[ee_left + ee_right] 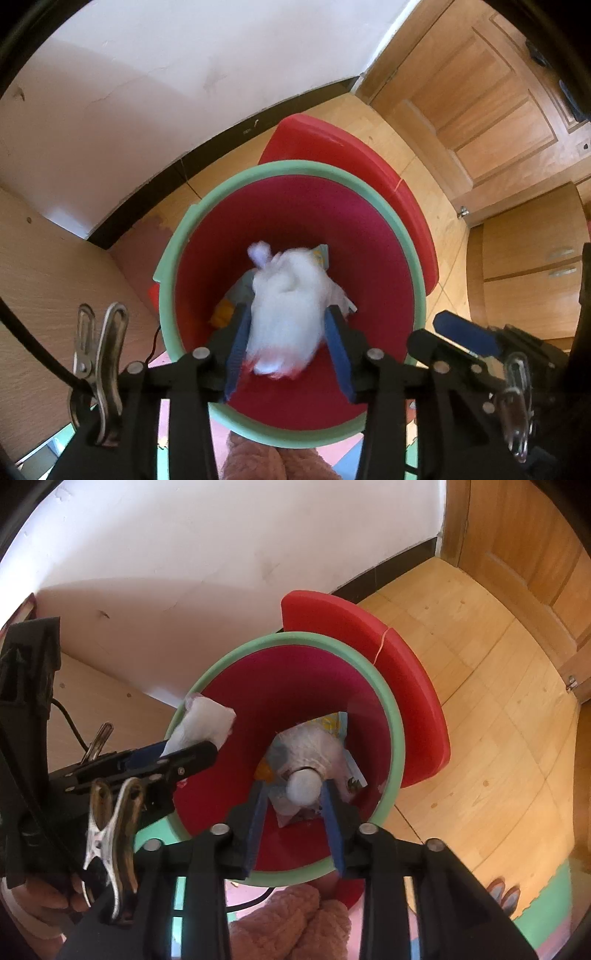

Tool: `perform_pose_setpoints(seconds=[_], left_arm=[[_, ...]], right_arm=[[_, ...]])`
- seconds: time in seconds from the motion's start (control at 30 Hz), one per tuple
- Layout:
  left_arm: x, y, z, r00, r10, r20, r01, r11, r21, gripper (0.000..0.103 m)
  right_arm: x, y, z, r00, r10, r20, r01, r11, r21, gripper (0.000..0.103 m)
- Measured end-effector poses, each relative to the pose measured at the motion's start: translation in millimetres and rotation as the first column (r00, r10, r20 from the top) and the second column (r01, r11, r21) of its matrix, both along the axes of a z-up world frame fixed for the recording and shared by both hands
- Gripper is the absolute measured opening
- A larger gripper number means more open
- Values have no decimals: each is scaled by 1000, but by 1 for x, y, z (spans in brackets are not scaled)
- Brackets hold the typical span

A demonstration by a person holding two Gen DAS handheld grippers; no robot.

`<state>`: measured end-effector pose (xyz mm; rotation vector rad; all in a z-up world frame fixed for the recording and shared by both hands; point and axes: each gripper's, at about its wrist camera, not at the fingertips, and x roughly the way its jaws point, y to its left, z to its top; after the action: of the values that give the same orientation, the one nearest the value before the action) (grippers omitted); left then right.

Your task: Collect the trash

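wooden floorboards and a white wall with a dark skirting board frame a red bin (295,206) with a pale green rim, its red lid (354,155) tipped back behind it; a wooden door (480,103) stands off to the right and pink fluffy slippers (291,923) show at the bottom edge

both claws point steeply down over the mouth of the bin. the left claw (288,343) has a wad of white tissue (284,314) between its blue pads; the tissue is blurred, and the pads seem to stand just off its sides, so it looks let go rather than pinched, though the right wrist view shows the tissue sitting right at that claw's tip by the rim. the right claw (291,805) stands with a small white ball of paper (304,786) between its pads, apparently loose as well. below them, wrappers and more tissue (306,749) already lie at the bottom of the bin

the step in hand looks like the drop: both pieces of trash are over the opening and being released. next, the claws probably need to spread a little wider so nothing clings to the pads, then lift straight up clear of the rim before going after any other rubbish
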<state>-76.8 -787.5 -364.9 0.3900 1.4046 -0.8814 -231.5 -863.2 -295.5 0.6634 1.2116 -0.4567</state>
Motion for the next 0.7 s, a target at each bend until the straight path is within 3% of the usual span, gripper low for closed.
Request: perform_pose_setpoints(seconds=[0.13, 0.7], left_arm=[[1, 0, 2, 1000, 4, -8, -4, 1000, -3, 48], [-11, 11, 37, 999, 38, 26, -38, 999, -6, 48]], right_arm=[[0, -1, 2, 1000, 2, 6, -2, 1000, 0, 38], [-9, 9, 33, 997, 47, 57, -46, 999, -17, 38]])
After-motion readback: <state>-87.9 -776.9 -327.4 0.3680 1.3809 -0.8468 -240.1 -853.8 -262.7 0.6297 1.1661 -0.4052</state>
